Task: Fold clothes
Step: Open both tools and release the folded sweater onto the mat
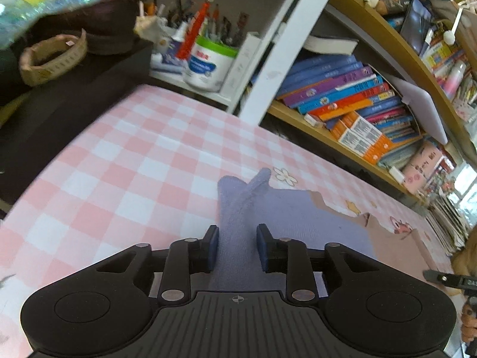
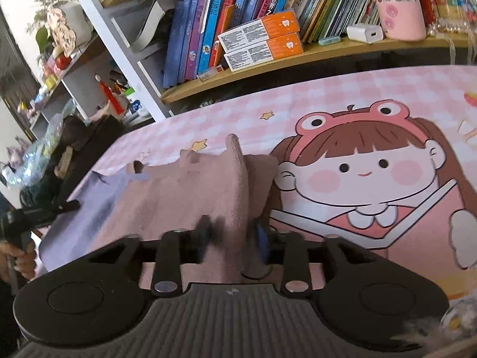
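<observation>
A two-colour cloth lies on the pink checked table cover (image 1: 125, 161): a lavender half (image 1: 298, 217) and a dusty pink half (image 2: 179, 197). In the left wrist view a raised ridge of the lavender cloth (image 1: 238, 208) runs between the blue pads of my left gripper (image 1: 237, 246); the jaws stand a little apart around it. In the right wrist view my right gripper (image 2: 234, 238) has its jaws closing on a raised fold of the pink cloth (image 2: 238, 185). Each gripper shows at the edge of the other's view.
Shelves of books (image 1: 351, 101) and orange boxes (image 2: 262, 41) run along the table's far side. A white tub of pens (image 1: 208, 62) stands behind a white post (image 1: 286, 44). A dark bag with a woven basket (image 1: 50, 59) sits at the table's left end.
</observation>
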